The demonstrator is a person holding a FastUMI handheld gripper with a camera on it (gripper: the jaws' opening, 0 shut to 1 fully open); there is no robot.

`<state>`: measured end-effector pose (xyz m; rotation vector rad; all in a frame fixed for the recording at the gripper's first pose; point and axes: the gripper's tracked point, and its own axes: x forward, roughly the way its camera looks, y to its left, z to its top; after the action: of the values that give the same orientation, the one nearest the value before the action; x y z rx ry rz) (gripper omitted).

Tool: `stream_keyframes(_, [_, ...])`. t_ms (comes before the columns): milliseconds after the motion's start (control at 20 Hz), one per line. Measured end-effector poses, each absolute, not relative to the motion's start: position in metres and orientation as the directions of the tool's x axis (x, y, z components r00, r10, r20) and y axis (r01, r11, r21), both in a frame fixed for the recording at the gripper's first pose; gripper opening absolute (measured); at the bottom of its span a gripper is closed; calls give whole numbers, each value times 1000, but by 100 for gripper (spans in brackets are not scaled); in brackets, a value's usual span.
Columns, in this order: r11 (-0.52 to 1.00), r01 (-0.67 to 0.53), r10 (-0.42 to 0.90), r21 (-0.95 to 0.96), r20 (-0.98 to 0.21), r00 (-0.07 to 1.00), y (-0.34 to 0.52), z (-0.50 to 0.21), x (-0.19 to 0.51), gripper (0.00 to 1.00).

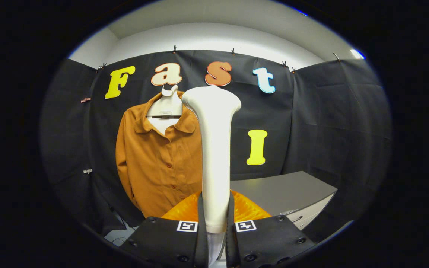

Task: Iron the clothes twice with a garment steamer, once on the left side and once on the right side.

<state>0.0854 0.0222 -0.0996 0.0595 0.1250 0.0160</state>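
The claw [215,232] clamps both fingers on the white garment steamer [214,149], held upright just right of an orange shirt [158,163] hanging on the booth wall, grey tabletop [281,193] beyond.

There is one white, smooth plastic garment steamer [215,149] clamped in one black two-finger gripper [216,232], one rust-orange button-front shirt [158,163] on one white hanger [165,106], one grey cabinet top [277,193], and possibly one translucent orange tank [244,210].
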Motion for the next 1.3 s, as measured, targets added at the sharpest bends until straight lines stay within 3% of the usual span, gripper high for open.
stream_keyframes(250, [999, 8, -6, 36, -46, 999, 5, -73, 75, 22])
stream_keyframes(1300, [999, 10, -8, 54, -36, 999, 1, -66, 72, 22])
